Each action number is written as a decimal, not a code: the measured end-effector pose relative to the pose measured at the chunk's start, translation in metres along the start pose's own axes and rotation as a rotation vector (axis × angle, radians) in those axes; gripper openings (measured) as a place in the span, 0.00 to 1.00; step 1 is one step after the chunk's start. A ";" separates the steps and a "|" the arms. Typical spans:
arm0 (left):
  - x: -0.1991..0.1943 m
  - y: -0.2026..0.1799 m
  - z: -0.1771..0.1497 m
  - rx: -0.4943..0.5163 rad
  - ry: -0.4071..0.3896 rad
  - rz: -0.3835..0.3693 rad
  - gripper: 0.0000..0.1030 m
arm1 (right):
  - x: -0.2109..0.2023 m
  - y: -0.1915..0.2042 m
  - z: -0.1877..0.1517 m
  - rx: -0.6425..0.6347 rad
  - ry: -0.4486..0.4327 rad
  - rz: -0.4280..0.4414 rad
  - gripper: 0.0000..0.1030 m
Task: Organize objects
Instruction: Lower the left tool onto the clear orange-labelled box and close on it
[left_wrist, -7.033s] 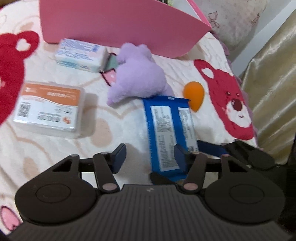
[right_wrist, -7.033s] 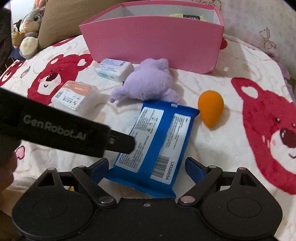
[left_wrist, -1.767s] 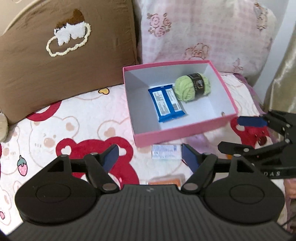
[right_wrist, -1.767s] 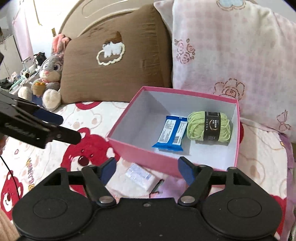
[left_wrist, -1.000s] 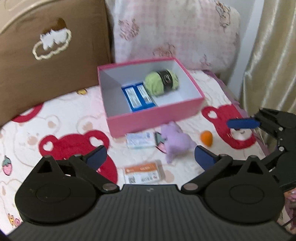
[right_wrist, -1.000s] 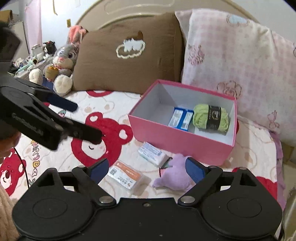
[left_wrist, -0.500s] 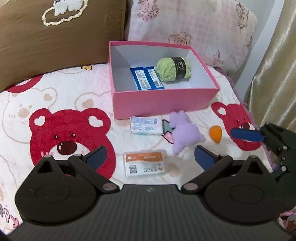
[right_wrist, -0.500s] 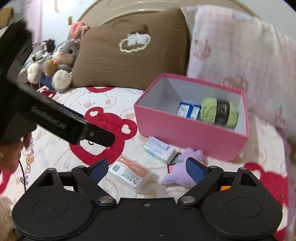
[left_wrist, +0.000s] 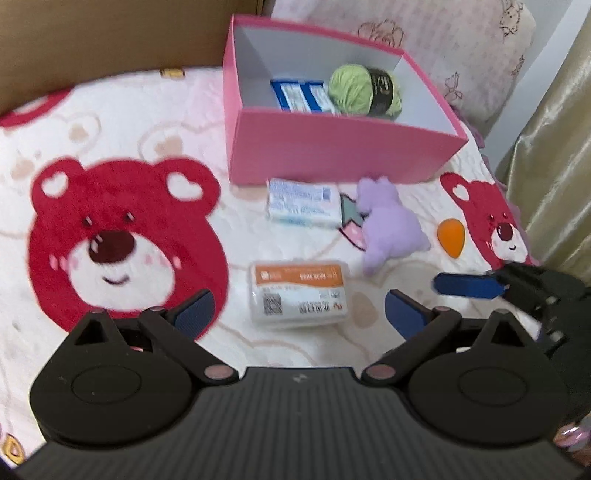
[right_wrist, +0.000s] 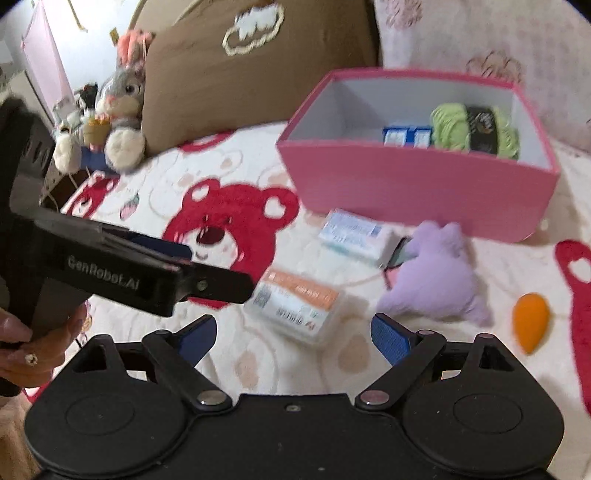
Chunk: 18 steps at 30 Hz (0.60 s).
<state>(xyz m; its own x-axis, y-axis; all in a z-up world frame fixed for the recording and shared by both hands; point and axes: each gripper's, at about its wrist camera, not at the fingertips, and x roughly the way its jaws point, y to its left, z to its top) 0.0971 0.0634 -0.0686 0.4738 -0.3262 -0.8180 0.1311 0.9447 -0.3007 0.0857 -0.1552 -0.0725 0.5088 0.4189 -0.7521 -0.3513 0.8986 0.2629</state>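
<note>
Left gripper (left_wrist: 297, 314), seen from its own wrist camera: jaws spread wide and empty, touching nothing, held above the bedspread (left_wrist: 110, 122) with the orange-labelled packet (left_wrist: 298, 293) lying between and just beyond the blue fingertips. Right gripper (right_wrist: 293, 334): jaws likewise spread wide and empty, clear of every object; in the left view one of its blue fingers (left_wrist: 467, 285) reaches in from the right edge, near the orange sponge (left_wrist: 451, 236).

Pink box (left_wrist: 332, 147), near the far edge of the bedspread, against the pillows: it contains a green ball of yarn (left_wrist: 364, 90) with a black band and a blue packet (left_wrist: 301, 96) beside it, the two touching or nearly so. Outside the box, just beside its front wall, lies a white-and-blue packet (left_wrist: 303, 202); a purple plush toy (left_wrist: 389, 227) lies to its right, and the sponge lies farther right, apart from the toy. A plush rabbit (right_wrist: 122, 110) sits beyond the left edge of the bedspread, against a brown pillow (right_wrist: 258, 66).
</note>
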 end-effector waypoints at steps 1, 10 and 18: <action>0.005 0.001 -0.001 -0.008 0.014 -0.005 0.97 | 0.006 0.002 -0.002 -0.009 0.013 0.003 0.90; 0.040 0.021 -0.016 -0.099 0.040 -0.046 0.93 | 0.056 0.001 -0.007 -0.012 0.084 0.030 0.89; 0.060 0.033 -0.020 -0.148 0.018 -0.079 0.53 | 0.086 0.000 -0.014 0.001 0.092 0.003 0.88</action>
<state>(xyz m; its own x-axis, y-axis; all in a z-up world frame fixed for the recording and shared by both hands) 0.1119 0.0748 -0.1374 0.4512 -0.4009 -0.7973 0.0372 0.9011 -0.4321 0.1185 -0.1214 -0.1455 0.4337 0.4079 -0.8034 -0.3521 0.8975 0.2656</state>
